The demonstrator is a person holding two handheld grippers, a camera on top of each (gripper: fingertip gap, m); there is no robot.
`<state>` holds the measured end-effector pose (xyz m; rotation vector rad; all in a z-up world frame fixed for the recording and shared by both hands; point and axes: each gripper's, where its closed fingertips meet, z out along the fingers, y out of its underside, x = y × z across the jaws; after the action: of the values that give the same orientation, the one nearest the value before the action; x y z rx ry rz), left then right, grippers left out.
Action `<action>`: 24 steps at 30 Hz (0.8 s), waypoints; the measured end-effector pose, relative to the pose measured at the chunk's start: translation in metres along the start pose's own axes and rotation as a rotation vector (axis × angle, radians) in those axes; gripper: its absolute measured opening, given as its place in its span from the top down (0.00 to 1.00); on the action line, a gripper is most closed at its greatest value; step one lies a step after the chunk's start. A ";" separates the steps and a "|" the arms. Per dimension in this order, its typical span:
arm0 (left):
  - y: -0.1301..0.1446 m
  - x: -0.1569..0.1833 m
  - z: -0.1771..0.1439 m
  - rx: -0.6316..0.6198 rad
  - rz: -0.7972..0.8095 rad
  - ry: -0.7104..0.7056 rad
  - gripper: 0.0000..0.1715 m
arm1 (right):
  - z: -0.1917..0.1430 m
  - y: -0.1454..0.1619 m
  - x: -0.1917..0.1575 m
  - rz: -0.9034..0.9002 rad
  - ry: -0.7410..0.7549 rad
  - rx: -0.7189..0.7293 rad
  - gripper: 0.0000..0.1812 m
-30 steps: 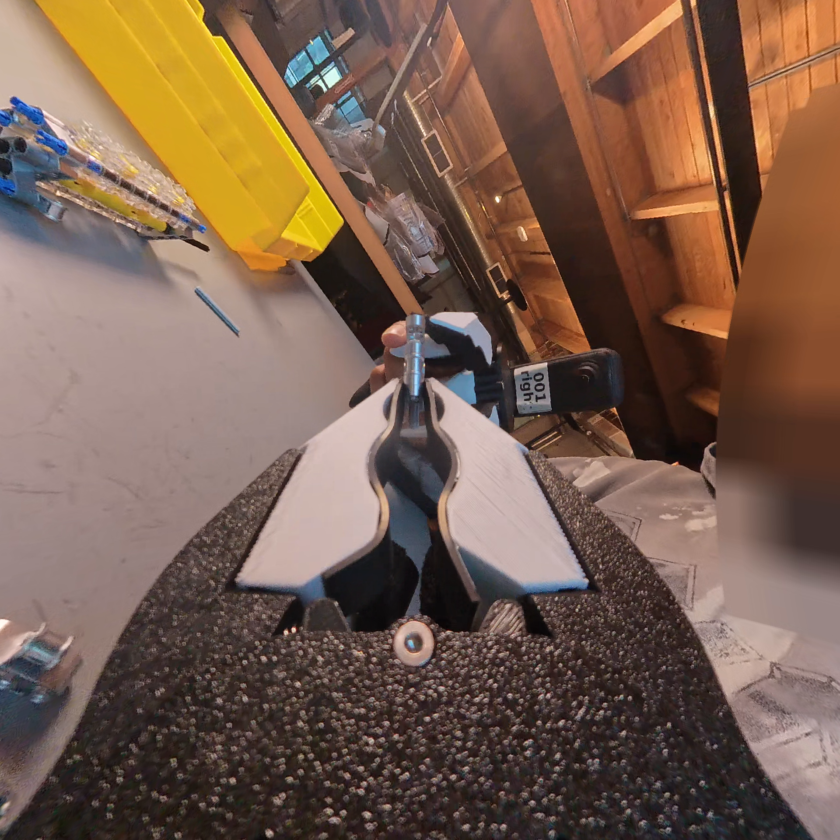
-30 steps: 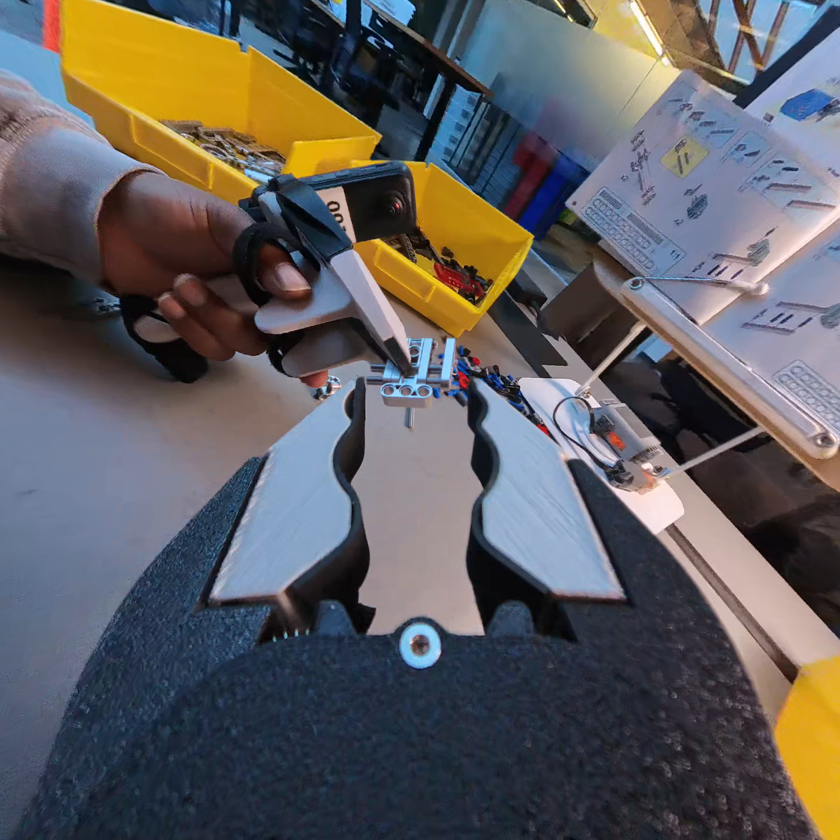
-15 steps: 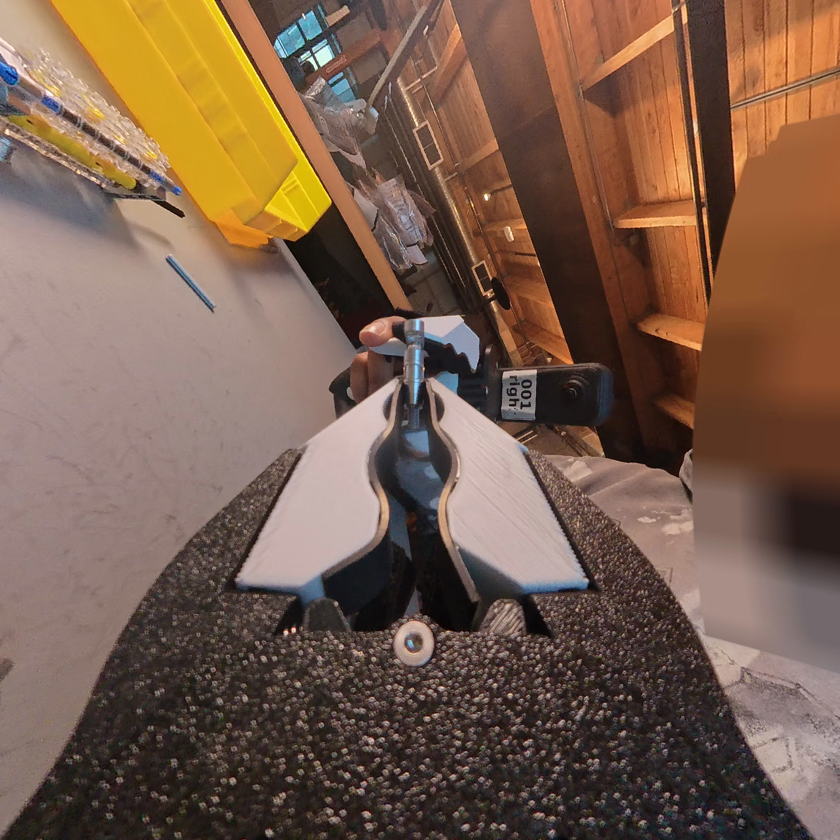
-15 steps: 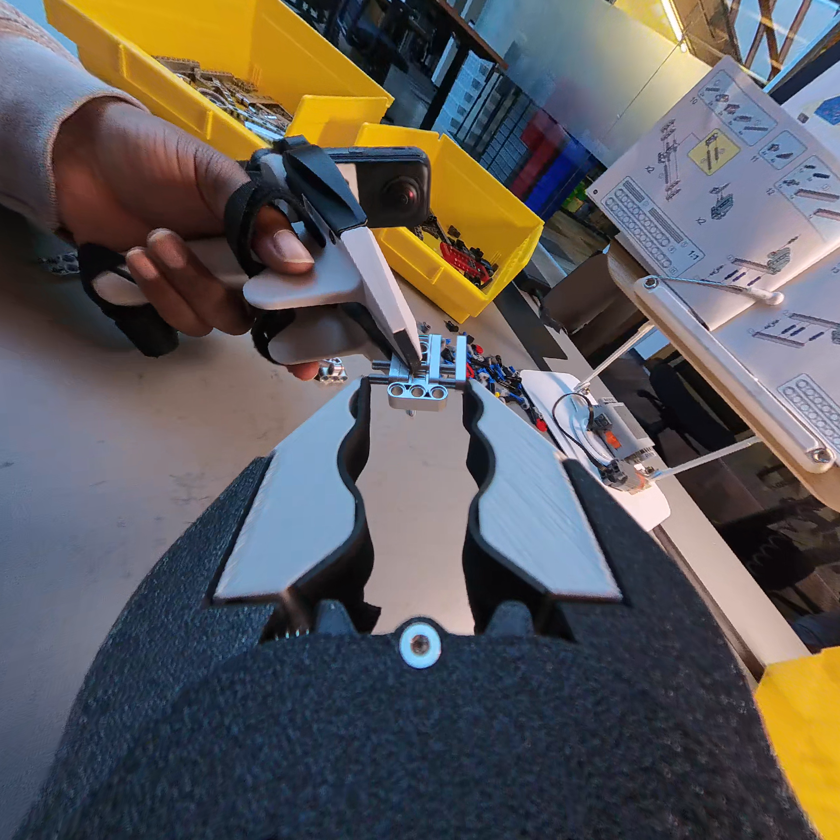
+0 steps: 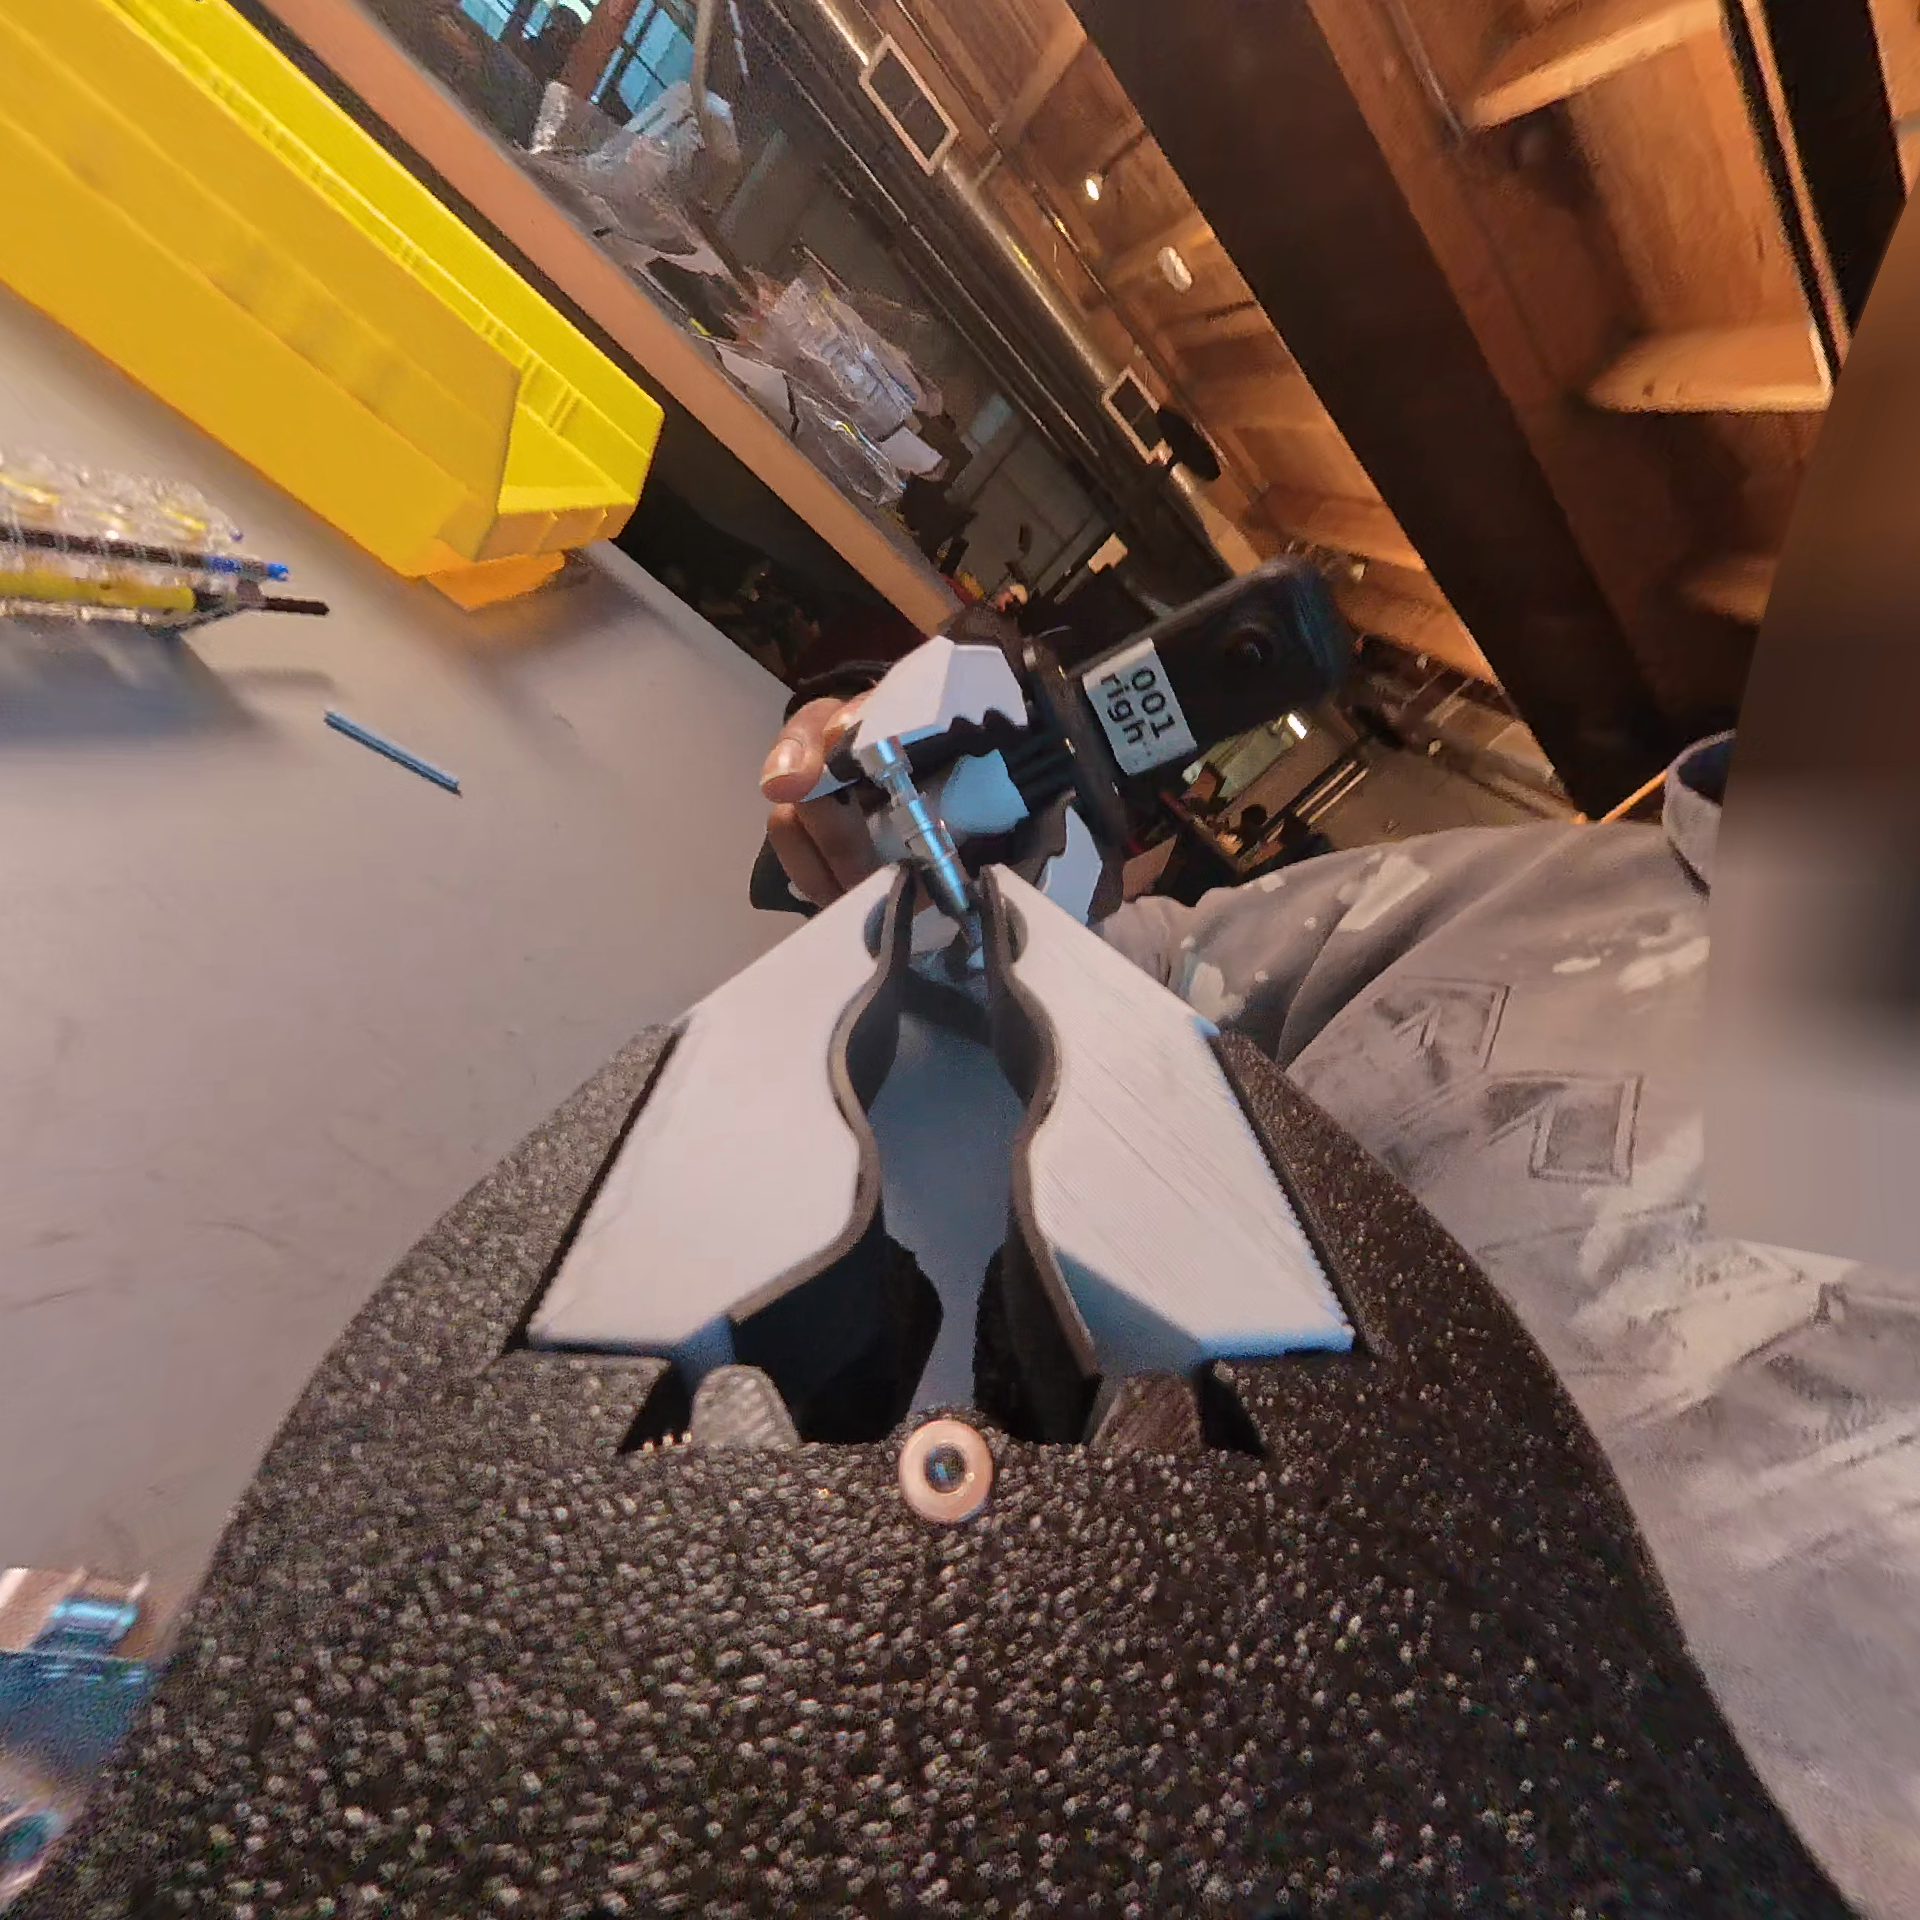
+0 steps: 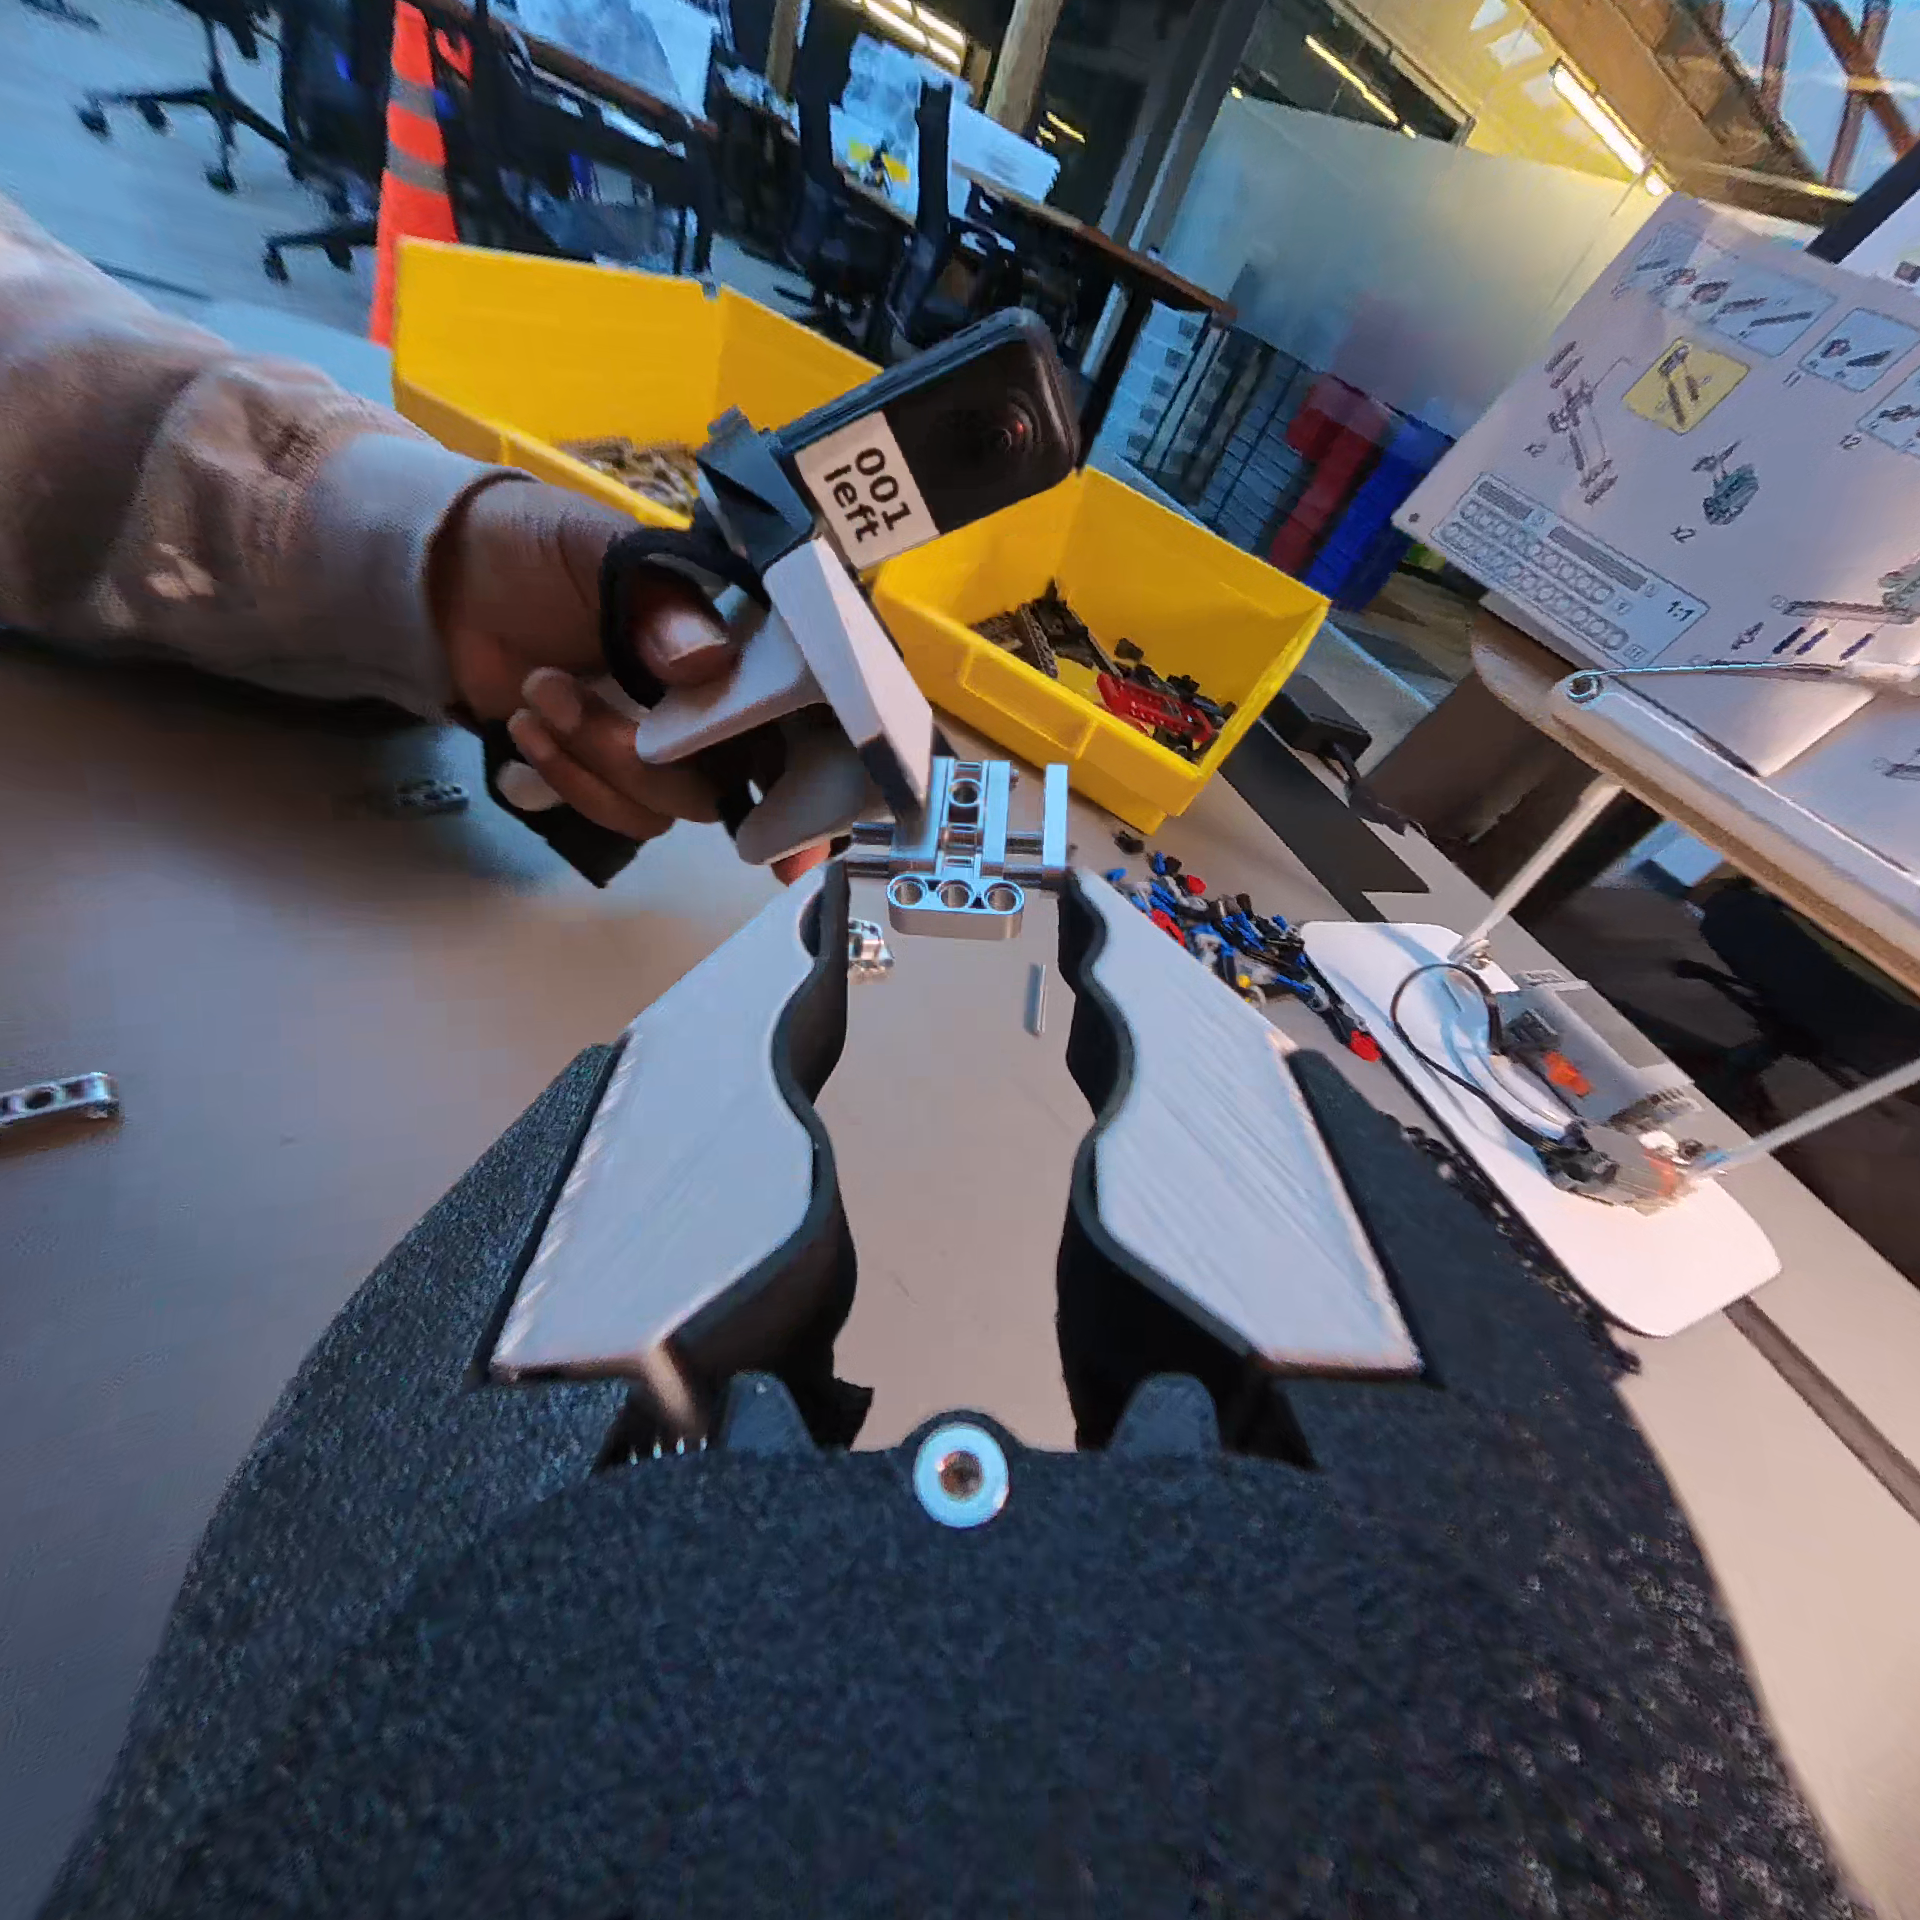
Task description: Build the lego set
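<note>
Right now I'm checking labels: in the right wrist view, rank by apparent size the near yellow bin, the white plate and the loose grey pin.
1. near yellow bin
2. white plate, though it lies nearer
3. loose grey pin

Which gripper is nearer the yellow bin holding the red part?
Left. The left gripper sits just in front of the yellow bin; the right gripper holds the grey assembly farther back.
</note>
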<state>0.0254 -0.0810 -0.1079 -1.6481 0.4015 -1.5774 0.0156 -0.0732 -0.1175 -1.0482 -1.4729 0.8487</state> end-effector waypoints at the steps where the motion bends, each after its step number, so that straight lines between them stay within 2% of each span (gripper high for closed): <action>1: 0.000 0.003 -0.003 -0.019 0.052 0.003 0.94 | -0.003 -0.002 0.000 0.024 -0.021 0.019 0.79; 6: -0.007 0.014 -0.015 -0.054 0.252 -0.001 0.92 | -0.010 -0.011 0.001 0.095 -0.064 0.087 0.79; 15: 0.013 -0.001 -0.014 -0.231 0.638 -0.213 0.77 | -0.009 -0.009 -0.007 0.069 -0.098 0.078 0.79; 20: 0.014 0.000 -0.015 -0.254 0.753 -0.248 0.70 | -0.007 -0.005 -0.023 0.048 -0.174 0.057 0.79; 24: 0.021 0.003 -0.016 -0.303 0.822 -0.240 0.72 | -0.006 -0.002 -0.037 0.036 -0.246 0.041 0.79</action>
<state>0.0174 -0.1016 -0.1224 -1.5594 1.0649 -0.7223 0.0219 -0.1088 -0.1280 -0.9680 -1.6379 1.0589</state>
